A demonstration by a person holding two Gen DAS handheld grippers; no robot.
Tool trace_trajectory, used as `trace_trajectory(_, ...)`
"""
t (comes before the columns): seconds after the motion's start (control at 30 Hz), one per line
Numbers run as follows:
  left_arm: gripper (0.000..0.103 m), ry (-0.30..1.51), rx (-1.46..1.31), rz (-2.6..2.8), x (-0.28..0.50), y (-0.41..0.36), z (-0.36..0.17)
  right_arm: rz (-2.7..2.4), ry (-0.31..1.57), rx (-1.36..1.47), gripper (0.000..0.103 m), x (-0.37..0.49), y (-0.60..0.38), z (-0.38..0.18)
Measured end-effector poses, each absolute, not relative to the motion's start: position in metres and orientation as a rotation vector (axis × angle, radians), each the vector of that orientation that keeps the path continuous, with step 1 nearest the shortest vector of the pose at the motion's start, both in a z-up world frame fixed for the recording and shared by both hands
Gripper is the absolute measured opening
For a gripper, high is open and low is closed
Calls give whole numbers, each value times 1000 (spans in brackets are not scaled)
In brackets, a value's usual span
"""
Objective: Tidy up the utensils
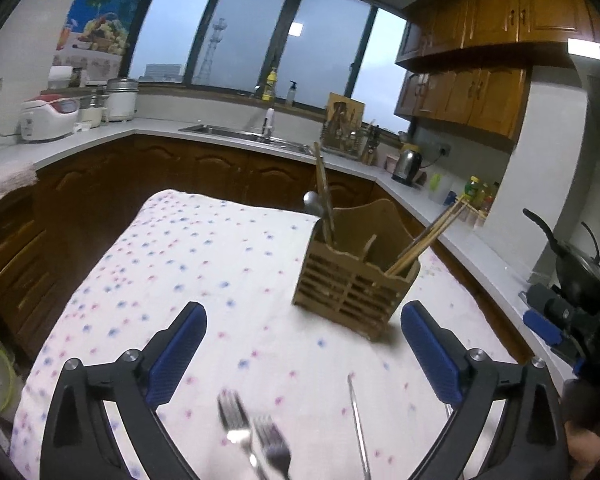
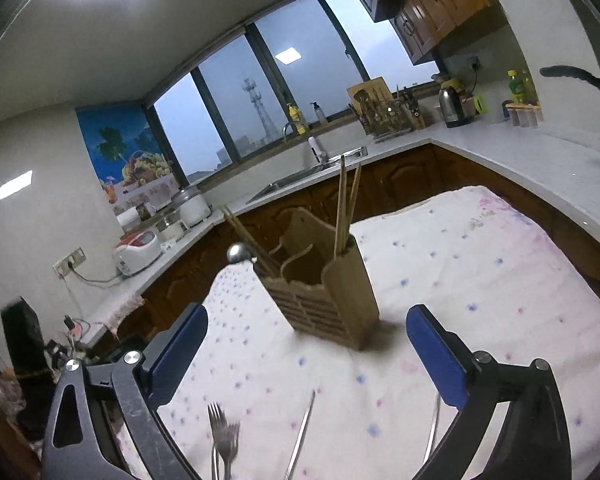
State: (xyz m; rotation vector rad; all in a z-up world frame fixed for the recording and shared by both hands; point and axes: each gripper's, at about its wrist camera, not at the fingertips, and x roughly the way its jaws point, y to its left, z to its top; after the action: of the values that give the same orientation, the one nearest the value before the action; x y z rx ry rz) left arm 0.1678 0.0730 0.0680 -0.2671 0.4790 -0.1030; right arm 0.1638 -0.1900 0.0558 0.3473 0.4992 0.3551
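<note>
While both claws hang spread and empty, left claw (image 1: pixel 302 344), right claw (image 2: pixel 306 346), the forks (image 1: pixel 256 436) and knife (image 1: pixel 358 428) lie loose on the bench cloth (image 1: pixel 204 264) just before the wooden caddy (image 1: pixel 352 284). Risk, as I judge it: flat steel slips on cloth, or bumps the caddy's leaning chopsticks (image 1: pixel 424 236).

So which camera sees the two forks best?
The left wrist view: the two forks lie side by side on the cloth, tines large though blurred, between the open left gripper. In the right wrist view the forks look smaller and overlap.
</note>
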Motion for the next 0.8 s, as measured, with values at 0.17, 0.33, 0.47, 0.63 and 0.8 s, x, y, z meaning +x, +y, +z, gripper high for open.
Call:
trace_trajectory(0.17, 99, 469, -290, -108, 132, 81, 69, 321, 458, 295, 101, 127, -189, 52)
trace_trajectory(0.33, 98, 410, -276, -84, 94, 79, 77, 319, 382, 210, 101, 96, -188, 73)
trace_trajectory(0.47, 99, 331, -188, -118, 66, 72, 100, 336, 281, 150, 103, 73, -191, 117)
trace_trajectory(0.63, 102, 264, -132, -66, 33, 62, 105, 335, 226, 84, 103, 53, -185, 127)
trace_trajectory(0.8, 102, 323, -157, -79, 21, 56, 62, 286, 251, 64, 103, 40, -176, 66)
